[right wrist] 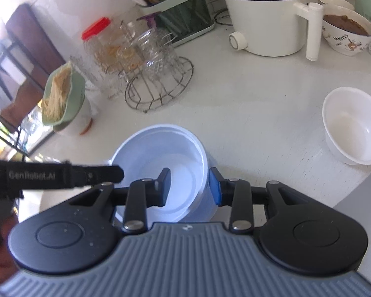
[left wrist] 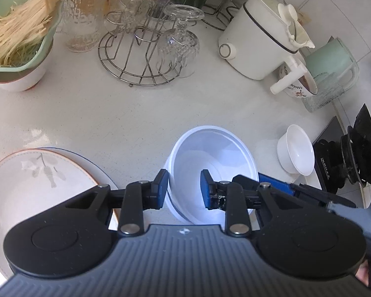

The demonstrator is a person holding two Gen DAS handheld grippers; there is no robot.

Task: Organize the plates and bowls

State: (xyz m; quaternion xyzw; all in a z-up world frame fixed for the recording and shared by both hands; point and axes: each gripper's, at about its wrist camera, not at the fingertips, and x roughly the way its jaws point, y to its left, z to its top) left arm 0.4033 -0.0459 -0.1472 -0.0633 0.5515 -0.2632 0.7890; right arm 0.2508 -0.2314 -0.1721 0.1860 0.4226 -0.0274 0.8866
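The left gripper (left wrist: 183, 189) tilts steeply down over the counter (left wrist: 116, 113), its jaws part-open astride the left wall of the bowl (left wrist: 210, 163): one pad outside the rim, the other inside. A gap shows between the inner pad and the wall; whether the outer pad presses on the wall I cannot tell. To the left of this gripper lies a plate (left wrist: 37, 178) with a grey leaf print, stacked on another plate whose rim shows just beyond it.

The bowl, white and deep, sits low in the middle of both views, near the counter's front edge. It looks like two bowls nested, one rim just inside the other.

The right gripper (right wrist: 191, 189) also points steeply down and straddles the bowl's (right wrist: 160, 153) right wall, dark pad inside, blue pad outside. Its jaws are part-open, and I cannot tell whether the pads touch the wall. In the left view its fingers (left wrist: 274, 185) come in from the right behind the bowl's far wall.

Further right, well apart, a small bowl (right wrist: 353, 131) stands empty on the counter (right wrist: 247, 104).
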